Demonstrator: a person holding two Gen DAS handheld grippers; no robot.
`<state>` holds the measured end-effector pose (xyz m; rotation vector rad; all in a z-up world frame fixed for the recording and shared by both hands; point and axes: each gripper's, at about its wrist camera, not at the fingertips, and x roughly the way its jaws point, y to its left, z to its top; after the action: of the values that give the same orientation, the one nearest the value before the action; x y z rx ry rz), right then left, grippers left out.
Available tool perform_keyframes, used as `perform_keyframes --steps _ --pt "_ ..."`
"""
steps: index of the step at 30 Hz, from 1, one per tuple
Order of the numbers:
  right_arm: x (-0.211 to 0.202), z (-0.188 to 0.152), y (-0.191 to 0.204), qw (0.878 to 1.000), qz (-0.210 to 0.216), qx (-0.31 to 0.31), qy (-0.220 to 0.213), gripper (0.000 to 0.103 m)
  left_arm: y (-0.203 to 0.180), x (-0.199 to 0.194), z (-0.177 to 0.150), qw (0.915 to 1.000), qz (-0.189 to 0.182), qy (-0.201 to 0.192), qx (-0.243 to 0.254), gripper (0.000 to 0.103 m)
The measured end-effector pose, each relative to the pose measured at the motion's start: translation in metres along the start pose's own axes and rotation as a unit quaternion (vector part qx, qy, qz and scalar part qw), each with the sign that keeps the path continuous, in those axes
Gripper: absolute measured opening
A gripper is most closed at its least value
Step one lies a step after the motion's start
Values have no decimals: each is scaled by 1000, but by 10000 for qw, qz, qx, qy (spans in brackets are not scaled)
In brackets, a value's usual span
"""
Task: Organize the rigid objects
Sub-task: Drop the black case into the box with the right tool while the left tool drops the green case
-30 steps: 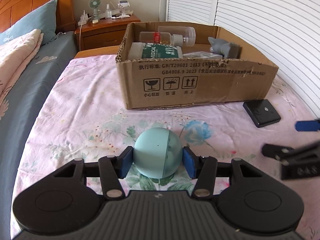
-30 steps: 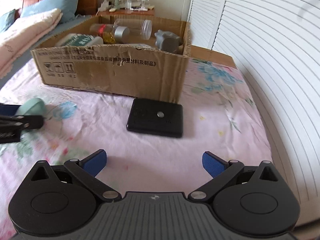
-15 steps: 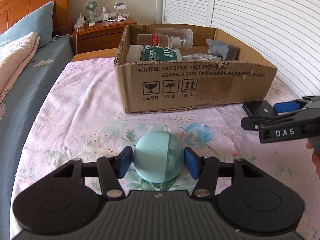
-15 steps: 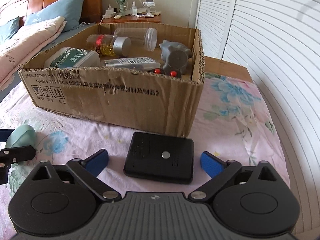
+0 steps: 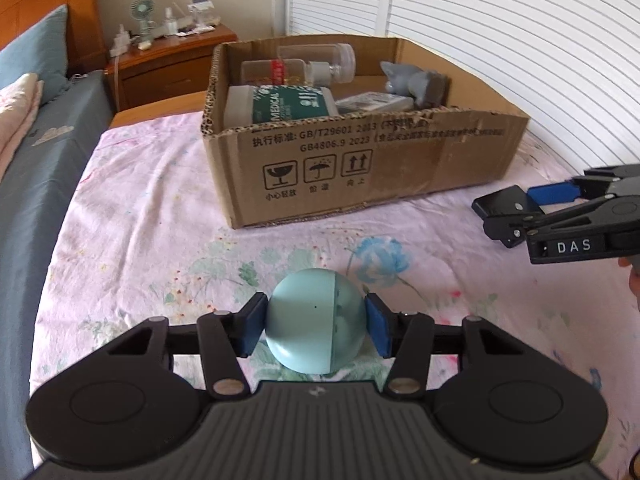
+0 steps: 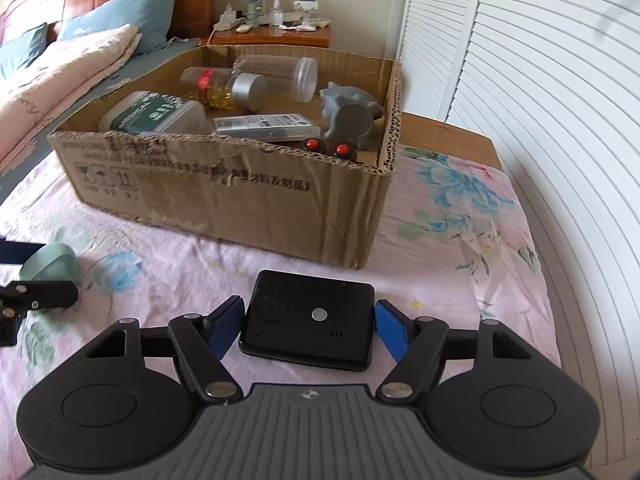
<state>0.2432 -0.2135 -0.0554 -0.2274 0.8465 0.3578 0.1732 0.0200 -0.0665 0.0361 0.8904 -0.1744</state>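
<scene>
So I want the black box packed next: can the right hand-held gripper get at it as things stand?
Probably yes. The black box lies flat on the bedspread between the closing jaws of the right hand-held gripper, nothing on it; the carton stands clear behind.

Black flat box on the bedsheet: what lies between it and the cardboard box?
Only bare floral bedsheet between black flat box and cardboard box, in the right wrist view.

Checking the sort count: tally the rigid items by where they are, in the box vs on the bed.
In the cardboard box: 6 visible (green-label container, two clear jars, flat pack, grey figurine, red-buttoned item)
On the bed: 2 (teal ball, black box)
Total: 8
</scene>
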Motion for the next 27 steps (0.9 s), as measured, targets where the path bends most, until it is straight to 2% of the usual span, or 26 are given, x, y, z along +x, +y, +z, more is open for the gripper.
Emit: perform_keyframes --steps 9,17,22,27 --pt "-37 4 9 9991 164 -391 -76 76 4 -20 5 9986 -235 187 434 52" --pt "-73 44 16 9958 524 -523 -532 76 10 -46 25 9965 -352 71 756 52" --pt "-55 82 21 9951 534 -524 -653 76 14 -54 44 9959 -310 -89 848 52" --pt "-19 106 23 9966 491 -461 -468 76 20 -54 65 9962 -267 -245 788 52"
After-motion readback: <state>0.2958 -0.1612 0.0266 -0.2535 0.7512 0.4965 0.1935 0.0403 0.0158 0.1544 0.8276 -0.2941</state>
